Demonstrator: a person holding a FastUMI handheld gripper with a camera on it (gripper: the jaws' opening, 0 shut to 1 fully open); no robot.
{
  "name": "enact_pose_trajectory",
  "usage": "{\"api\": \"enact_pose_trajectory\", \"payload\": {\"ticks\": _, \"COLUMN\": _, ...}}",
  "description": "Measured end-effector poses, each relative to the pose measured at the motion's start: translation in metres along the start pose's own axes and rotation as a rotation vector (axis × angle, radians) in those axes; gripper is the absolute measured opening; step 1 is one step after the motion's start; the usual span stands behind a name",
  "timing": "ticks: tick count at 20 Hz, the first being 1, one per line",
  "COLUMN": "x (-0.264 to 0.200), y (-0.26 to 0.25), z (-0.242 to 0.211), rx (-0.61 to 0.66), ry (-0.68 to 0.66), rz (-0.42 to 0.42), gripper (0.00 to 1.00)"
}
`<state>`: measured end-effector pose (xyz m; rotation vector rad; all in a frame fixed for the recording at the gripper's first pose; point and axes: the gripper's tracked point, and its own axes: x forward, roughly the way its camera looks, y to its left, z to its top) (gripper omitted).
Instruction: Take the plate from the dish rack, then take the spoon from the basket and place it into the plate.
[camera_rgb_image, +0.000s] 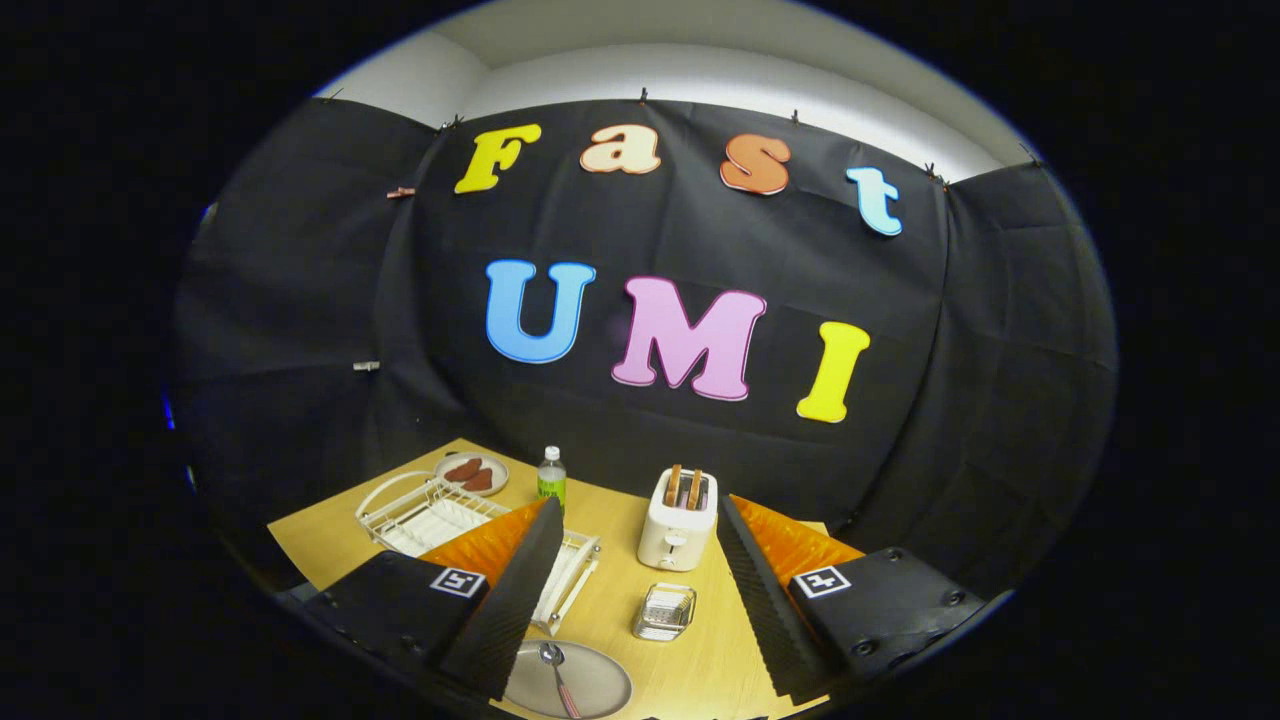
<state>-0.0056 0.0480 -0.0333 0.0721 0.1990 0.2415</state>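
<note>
A grey plate lies flat on the wooden table close under my gripper, just inside the left finger. A spoon with a reddish handle rests in the plate, bowl pointing away from me. The small wire basket stands between my fingers, a little beyond the plate. The white dish rack sits to the left, partly hidden behind my left finger. My gripper is open, raised above the table, with nothing between its fingers.
A white toaster with two slices in it stands ahead between the fingers. A small bottle with a green label and a plate with brown food sit at the table's far side beyond the rack.
</note>
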Motion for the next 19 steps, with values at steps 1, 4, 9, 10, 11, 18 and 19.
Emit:
{"api": "enact_pose_trajectory", "payload": {"ticks": 1, "x": -0.004, "y": -0.003, "z": 0.013, "rx": 0.007, "ry": -0.032, "rz": -0.008, "gripper": 0.96}}
{"api": "enact_pose_trajectory", "payload": {"ticks": 4, "x": -0.013, "y": -0.016, "z": 0.038, "rx": 0.004, "ry": -0.109, "rz": -0.050, "gripper": 0.95}}
{"api": "enact_pose_trajectory", "payload": {"ticks": 9, "x": -0.013, "y": -0.015, "z": 0.022, "rx": 0.045, "ry": -0.071, "rz": -0.052, "gripper": 0.95}}
{"api": "enact_pose_trajectory", "payload": {"ticks": 10, "x": -0.013, "y": -0.016, "z": 0.020, "rx": 0.056, "ry": -0.066, "rz": -0.051, "gripper": 0.95}}
{"api": "enact_pose_trajectory", "payload": {"ticks": 11, "x": -0.013, "y": -0.018, "z": 0.019, "rx": 0.061, "ry": -0.064, "rz": -0.052, "gripper": 0.95}}
{"api": "enact_pose_trajectory", "payload": {"ticks": 18, "x": -0.015, "y": -0.017, "z": 0.005, "rx": 0.079, "ry": -0.034, "rz": -0.050, "gripper": 0.95}}
{"api": "enact_pose_trajectory", "payload": {"ticks": 19, "x": -0.015, "y": -0.015, "z": 0.005, "rx": 0.080, "ry": -0.032, "rz": -0.048, "gripper": 0.95}}
